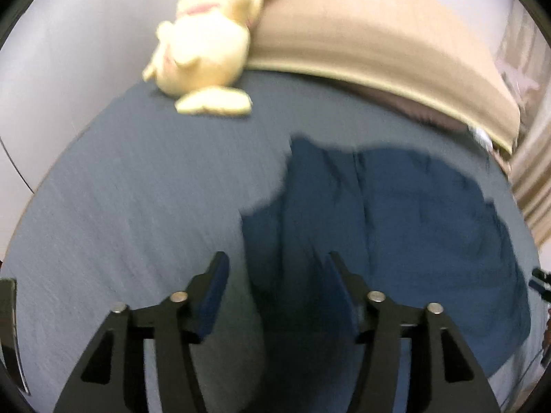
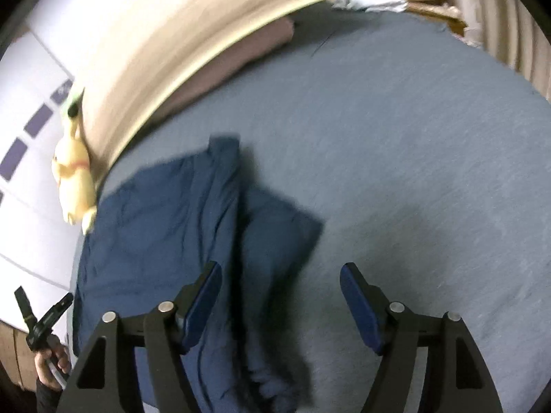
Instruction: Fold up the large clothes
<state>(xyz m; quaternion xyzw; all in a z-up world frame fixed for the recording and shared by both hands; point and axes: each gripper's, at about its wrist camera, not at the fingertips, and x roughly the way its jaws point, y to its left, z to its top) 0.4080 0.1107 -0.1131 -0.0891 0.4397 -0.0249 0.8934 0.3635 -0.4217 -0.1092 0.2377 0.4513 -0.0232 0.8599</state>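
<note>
Navy garment (image 2: 162, 227) on bed (image 2: 413, 172) | partly folded, flap doubled over, lying below both jaws | left gripper (image 1: 277, 275), right gripper (image 2: 280, 285): jaws apart, empty | further folds remain.

A matt grey woven sheet (image 2: 413, 144) is seen, faintly streaked in texture. On it lies a dark blue garment (image 1: 396, 213) of soft, creased, matt cloth. At the sheet's far edge a pale yellow plush toy (image 1: 206, 51) looks fuzzy, and a tan padded headboard (image 1: 361, 34) appears smooth. Finger pads (image 2: 203, 303) are covered in blue matt material on black plastic arms with shiny metal pins.
</note>
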